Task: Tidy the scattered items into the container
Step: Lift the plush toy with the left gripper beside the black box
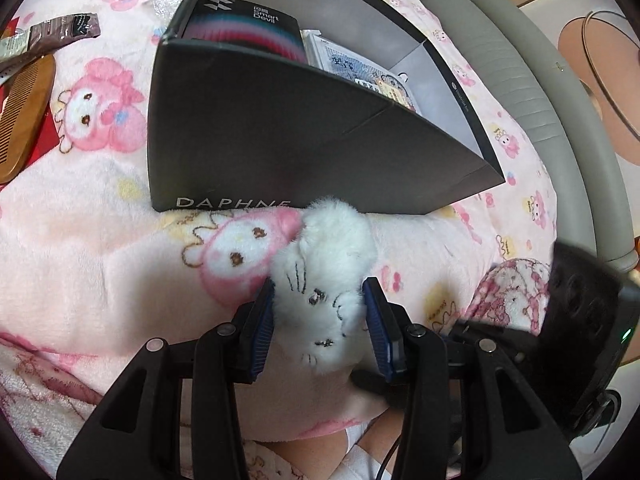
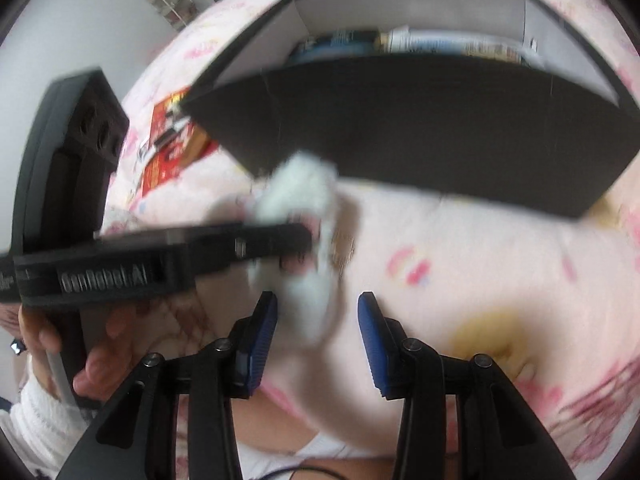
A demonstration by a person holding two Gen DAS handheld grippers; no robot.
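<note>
Fluffy white plush cat toy (image 1: pixel 324 280) sits clamped between the blue pads of the left gripper (image 1: pixel 320 328), face toward the camera, long axis running away toward the dark grey cardboard box (image 1: pixel 260 136). Toy hangs just short of the box's near wall, over the pink cartoon-print blanket (image 1: pixel 100 248). Box opening lies forward and up from the claw; toy must clear the wall. Right gripper (image 2: pixel 318 336) beside the toy, jaws parted, pads gripping nothing. Left hand plainly nearer. Box wall reads "DAPHNE"; black packet inside reads "Smart Devil"; left gripper body lettering blurred
</note>
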